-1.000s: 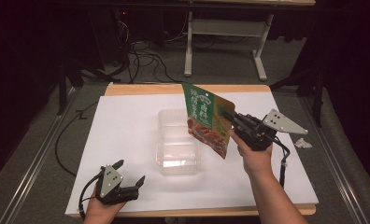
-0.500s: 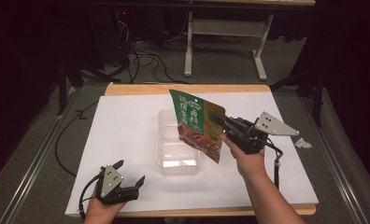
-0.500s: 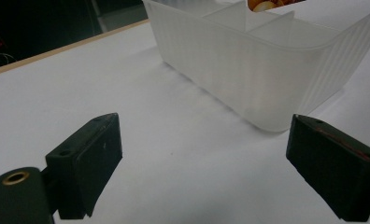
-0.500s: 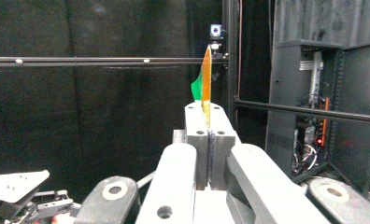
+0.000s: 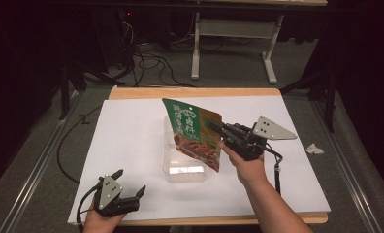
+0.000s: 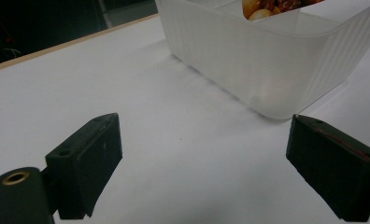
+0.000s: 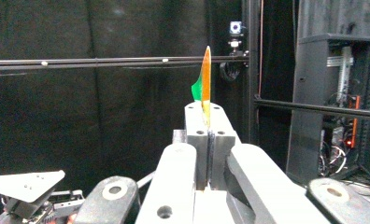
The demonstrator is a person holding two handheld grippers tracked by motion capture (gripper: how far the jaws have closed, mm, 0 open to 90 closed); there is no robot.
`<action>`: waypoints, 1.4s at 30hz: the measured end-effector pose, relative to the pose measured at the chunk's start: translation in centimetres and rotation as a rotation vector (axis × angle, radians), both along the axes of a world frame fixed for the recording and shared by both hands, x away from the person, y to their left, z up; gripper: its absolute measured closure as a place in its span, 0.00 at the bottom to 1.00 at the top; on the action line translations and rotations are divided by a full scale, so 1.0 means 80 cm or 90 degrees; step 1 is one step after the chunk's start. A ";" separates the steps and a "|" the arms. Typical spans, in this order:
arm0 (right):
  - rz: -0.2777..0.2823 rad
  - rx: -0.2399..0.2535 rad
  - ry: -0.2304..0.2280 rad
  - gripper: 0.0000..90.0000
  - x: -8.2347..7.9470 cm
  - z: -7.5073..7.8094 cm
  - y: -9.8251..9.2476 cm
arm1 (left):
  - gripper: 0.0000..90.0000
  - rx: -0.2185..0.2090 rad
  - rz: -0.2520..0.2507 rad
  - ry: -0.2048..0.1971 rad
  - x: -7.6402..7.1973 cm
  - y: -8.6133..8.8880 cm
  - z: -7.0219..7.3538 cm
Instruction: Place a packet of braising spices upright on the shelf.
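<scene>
Holding the food pouch (image 5: 196, 134) by its right edge, we have the right gripper (image 5: 218, 128) pinched flat on the film; in the right gripper view the jaws sit pressed together with the pouch (image 7: 205, 79) standing edge-on between them. The pouch hangs tilted in the air over the clear plastic container (image 5: 184, 169), its lower corner dipping toward the container's near right part.

To do this step well, we judge that the pouch wants to be lined up with the long axis of the container before it goes down, so that its corners clear the rim instead of catching on it. We should lower slowly and keep the pinch firm until the bottom edge rests inside, because a thin slippery bag can swing or fold. Releasing too high would let it flop over the wall.

Our left gripper (image 5: 130, 196) rests at the near left of the white table cover (image 5: 132, 141), jaws spread wide and gripping nothing; it could steady the container if that slides.

The container sits mid-table, translucent and ribbed. In the left gripper view its wall (image 6: 267, 60) is just beyond the jaws, and the printed pouch (image 6: 272, 5) shows above the rim. We cannot tell whether anything else lies inside.
</scene>
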State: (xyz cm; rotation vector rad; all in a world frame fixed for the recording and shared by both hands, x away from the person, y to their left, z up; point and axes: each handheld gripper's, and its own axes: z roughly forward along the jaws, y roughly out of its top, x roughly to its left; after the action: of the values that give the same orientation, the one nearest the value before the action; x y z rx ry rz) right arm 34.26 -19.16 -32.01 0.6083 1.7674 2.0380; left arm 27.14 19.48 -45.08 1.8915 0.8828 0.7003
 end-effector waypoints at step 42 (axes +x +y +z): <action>0.015 -0.019 0.033 1.00 0.019 -0.045 0.039 | 0.12 0.005 0.010 -0.004 -0.009 0.009 0.002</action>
State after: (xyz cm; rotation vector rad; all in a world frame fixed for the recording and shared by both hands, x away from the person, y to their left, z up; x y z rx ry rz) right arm 35.76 -16.04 -35.61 0.6393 1.8394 2.0249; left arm 26.41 20.18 -44.94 1.8901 0.8922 0.7202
